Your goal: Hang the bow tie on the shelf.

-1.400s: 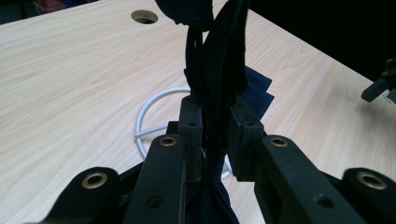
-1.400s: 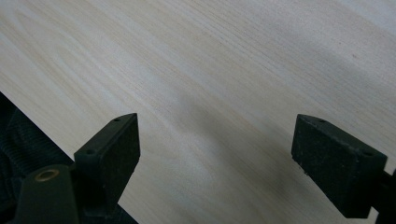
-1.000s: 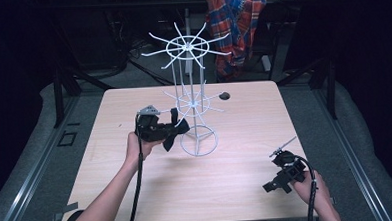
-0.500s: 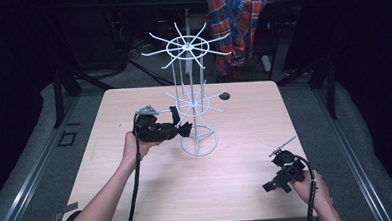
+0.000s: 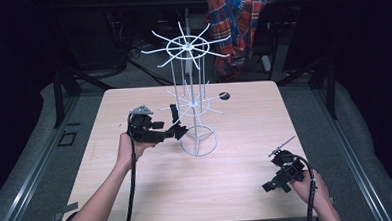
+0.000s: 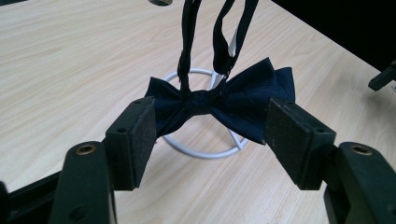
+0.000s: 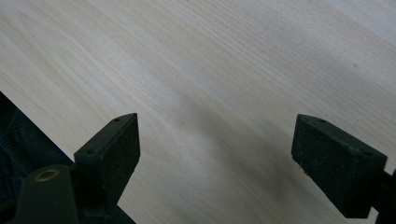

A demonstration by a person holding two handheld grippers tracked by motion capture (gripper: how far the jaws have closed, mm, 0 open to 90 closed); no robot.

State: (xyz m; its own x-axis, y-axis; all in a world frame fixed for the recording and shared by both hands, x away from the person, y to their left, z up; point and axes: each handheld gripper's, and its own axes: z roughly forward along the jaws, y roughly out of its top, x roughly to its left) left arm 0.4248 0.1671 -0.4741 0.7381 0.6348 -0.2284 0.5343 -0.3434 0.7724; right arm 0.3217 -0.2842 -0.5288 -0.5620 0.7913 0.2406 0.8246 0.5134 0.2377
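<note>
pale wood table (image 6: pixel 70 56), navy bow tie (image 6: pixel 224 105) hanging by straps from white rack (image 5: pixel 191 103), between just-opened left gripper (image 6: pixel 210 135) jaws

pale wooden table (image 5: pixel 237 189) bears a white wire rack (image 5: pixel 198 140) and a dark disc (image 5: pixel 224 95).

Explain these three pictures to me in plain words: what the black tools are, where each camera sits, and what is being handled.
A person sits at a wooden table holding a hand-held two-jaw clamp in each hand. The high view looks down from above; the other two cameras ride on the clamps and look along their jaws. The left gripper is at a white wire rack. Its own view shows a dark blue bow tie hanging by its strap from the rack; the jaws have just been opening and no longer press on it. The right gripper rests open over bare table, holding nothing.
</note>
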